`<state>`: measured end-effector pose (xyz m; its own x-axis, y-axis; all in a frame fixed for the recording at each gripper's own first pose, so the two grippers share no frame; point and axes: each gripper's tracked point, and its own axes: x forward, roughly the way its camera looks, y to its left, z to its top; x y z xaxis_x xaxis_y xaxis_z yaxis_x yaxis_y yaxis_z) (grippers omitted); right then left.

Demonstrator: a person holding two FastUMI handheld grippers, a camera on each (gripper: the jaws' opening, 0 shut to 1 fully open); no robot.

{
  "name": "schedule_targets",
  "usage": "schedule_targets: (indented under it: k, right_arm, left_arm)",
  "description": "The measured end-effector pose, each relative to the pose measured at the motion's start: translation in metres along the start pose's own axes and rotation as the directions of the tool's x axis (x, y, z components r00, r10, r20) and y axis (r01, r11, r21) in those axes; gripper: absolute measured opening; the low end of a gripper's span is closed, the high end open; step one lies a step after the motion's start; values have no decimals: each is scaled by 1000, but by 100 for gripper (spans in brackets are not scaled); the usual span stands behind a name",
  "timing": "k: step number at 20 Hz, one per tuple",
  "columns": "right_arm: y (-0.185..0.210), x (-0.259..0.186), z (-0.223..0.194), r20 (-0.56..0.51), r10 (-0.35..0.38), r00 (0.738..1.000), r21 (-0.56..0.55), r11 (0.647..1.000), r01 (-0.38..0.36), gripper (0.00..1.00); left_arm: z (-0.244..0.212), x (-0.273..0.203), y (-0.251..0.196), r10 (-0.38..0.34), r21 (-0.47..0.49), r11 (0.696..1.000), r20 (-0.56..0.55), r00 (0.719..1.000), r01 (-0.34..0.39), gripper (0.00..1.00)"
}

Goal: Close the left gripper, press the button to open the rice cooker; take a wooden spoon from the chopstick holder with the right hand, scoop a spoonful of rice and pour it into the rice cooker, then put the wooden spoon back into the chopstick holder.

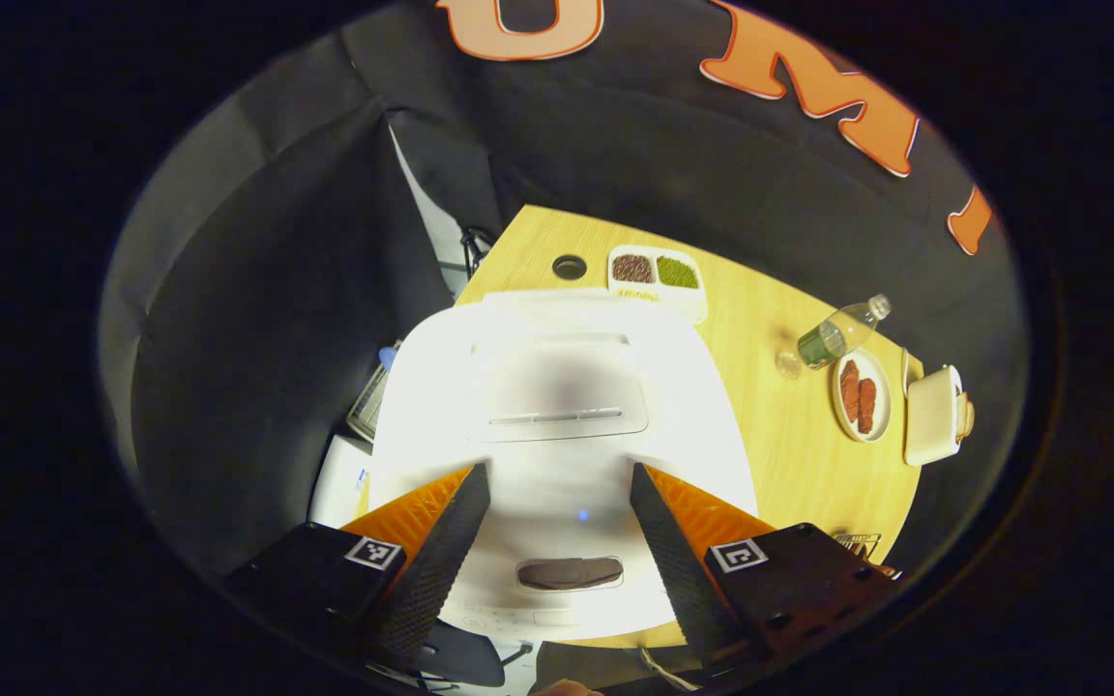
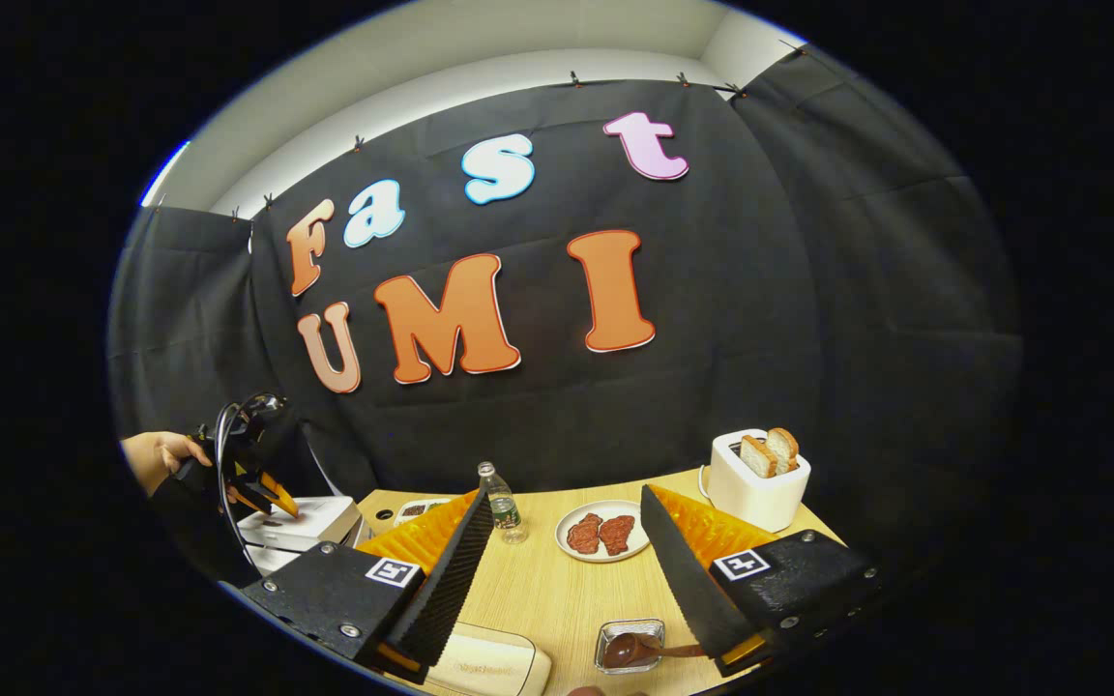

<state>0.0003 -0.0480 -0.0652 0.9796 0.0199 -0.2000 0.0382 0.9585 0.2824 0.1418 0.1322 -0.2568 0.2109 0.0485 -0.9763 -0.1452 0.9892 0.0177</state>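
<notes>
The left gripper point(image 1: 560, 483), fingers spread wide and holding nothing, hovers over the closed lid of a white rounded rice cooker point(image 1: 557, 387) on a light wooden table point(image 1: 789, 425). The right gripper point(image 2: 567, 512), equally wide and empty, hangs above the table near a small clear dish holding a brown wooden spoon point(image 2: 636, 648).
</notes>
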Motion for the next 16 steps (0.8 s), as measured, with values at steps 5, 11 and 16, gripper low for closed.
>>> schedule_targets:
  k: [5,11,16]
  right_arm:
    - [14,8,-5,-22,38,999,-10,999,-38,95]
    - [32,13,-15,-50,80,996,-44,996,-82,95]
    - [57,19,-13,-62,146,987,-63,987,-150,100]
  left_arm:
    - [-8,10,-2,23,-18,1000,-18,1000,-24,100]
    - [-5,7,-2,37,-12,999,146,989,-36,100]
    - [8,-29,4,69,-45,997,359,931,-56,100]
